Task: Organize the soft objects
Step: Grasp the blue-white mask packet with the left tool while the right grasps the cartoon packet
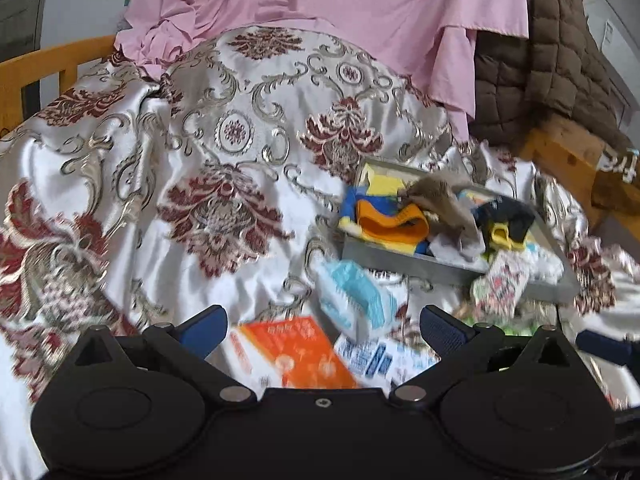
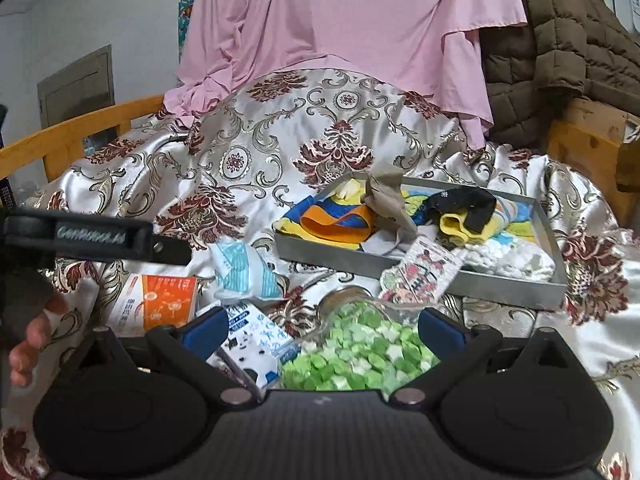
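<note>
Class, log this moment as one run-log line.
left tongs: open, empty | right tongs: open, empty | grey tray: holds socks, cloths | orange packet: on bedspread, outside tray

A shiny white satin bedspread with maroon and gold damask flowers [image 2: 280,140] covers the bed. A pink sheet [image 2: 344,28] hangs behind it beside a brown quilted blanket [image 2: 560,52]. An orange wooden bed rail [image 2: 80,128] runs along the left.
</note>
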